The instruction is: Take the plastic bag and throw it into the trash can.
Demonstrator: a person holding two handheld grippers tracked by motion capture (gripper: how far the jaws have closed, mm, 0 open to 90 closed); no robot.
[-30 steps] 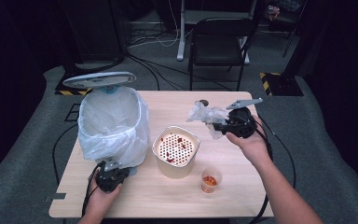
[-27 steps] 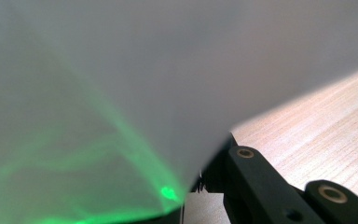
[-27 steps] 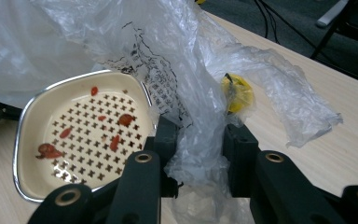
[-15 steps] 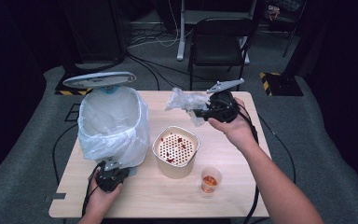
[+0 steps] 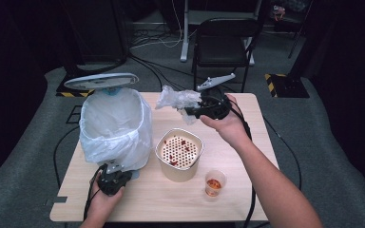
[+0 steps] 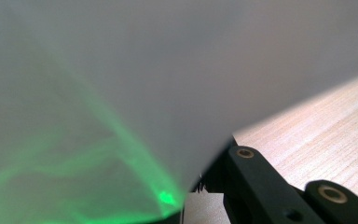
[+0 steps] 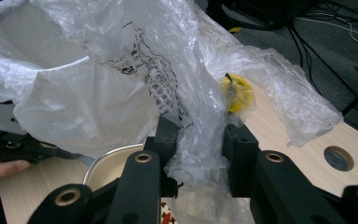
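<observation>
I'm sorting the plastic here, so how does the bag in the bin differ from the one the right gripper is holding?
The bin bag is spread open and lines its bin, standing on the table; the crumpled bag is bunched up and held in the air by the right gripper. The bin bag looks milky white, while the crumpled bag is clearer, with black print and something yellow inside. Both are thin, wrinkled plastic.

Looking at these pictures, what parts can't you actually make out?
- Left gripper: in the left gripper view, the white bin liner blurs across the lens and hides what its jaws hold.
- Yellow item in the crumpled plastic bag: right gripper view, wrapped, unidentifiable.
- Small cup: high view, reddish contents too small to name.
</observation>
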